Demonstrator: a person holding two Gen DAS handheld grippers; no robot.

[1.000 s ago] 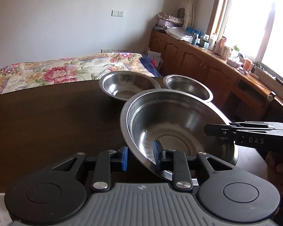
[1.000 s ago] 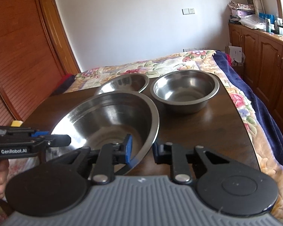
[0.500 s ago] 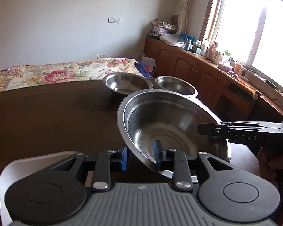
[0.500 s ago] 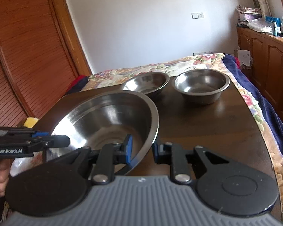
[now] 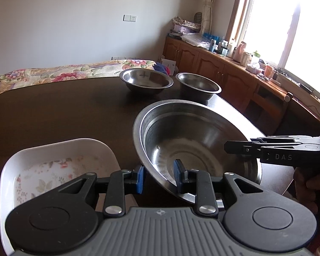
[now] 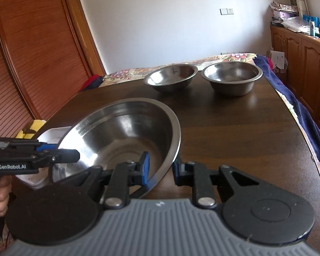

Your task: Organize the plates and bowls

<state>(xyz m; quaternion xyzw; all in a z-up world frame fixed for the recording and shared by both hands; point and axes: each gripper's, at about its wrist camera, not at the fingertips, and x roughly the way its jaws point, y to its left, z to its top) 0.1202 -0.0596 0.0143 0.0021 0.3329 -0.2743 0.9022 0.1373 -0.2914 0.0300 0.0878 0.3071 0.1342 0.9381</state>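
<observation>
Both grippers pinching the big steel bowl's (image 5: 194, 140) rim, left gripper (image 5: 159, 176) gripping at its 7 o'clock edge, right gripper (image 6: 161, 168) at 5 o'clock, bowl hanging tilted over the dark table (image 6: 234, 128), white dish (image 5: 59, 162) lying at 9 o'clock

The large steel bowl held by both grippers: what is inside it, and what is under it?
The large steel bowl holds nothing. Under its left edge sits a white floral dish; the rest beneath is covered.

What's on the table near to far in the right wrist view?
Large steel bowl held between both grippers → then, at the far end, the shallow steel bowl and the deeper steel bowl side by side.
</observation>
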